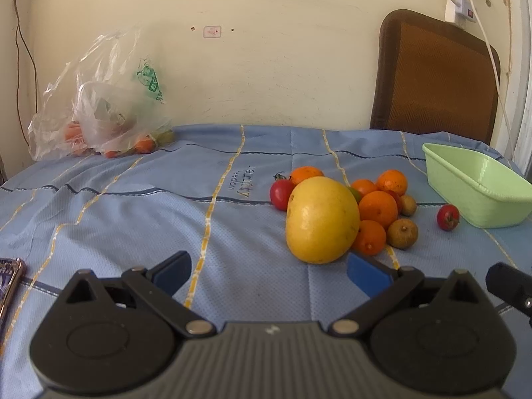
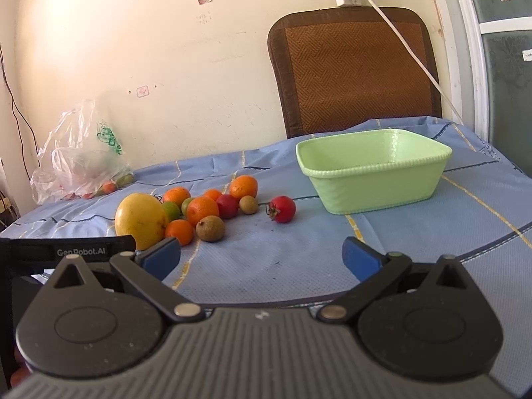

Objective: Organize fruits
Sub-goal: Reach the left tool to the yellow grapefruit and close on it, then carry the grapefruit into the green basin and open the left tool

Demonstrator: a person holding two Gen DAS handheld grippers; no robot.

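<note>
Left claw point(image 1: 269, 274): jaws spread wide, nothing between them, low over the blue cloth point(image 1: 133, 219) on the counter.
Right claw point(image 2: 262, 257): jaws spread wide, holding nothing.
Fruit pile: ahead-right of left claw, ahead-left of right claw; large yellow citrus point(image 1: 322, 220) nearest, close to the left claw's right fingertip; oranges point(image 1: 378, 209) and brown round fruits point(image 1: 402, 233) packed touching behind it.
Lone red fruit point(image 2: 282, 208): straight ahead of right claw, apart from the pile, short of the basin.
Green basin point(image 2: 382, 184): ahead-right of right claw, upright.
Plastic bag point(image 1: 99, 106): far ahead-left, by the wall.
</note>
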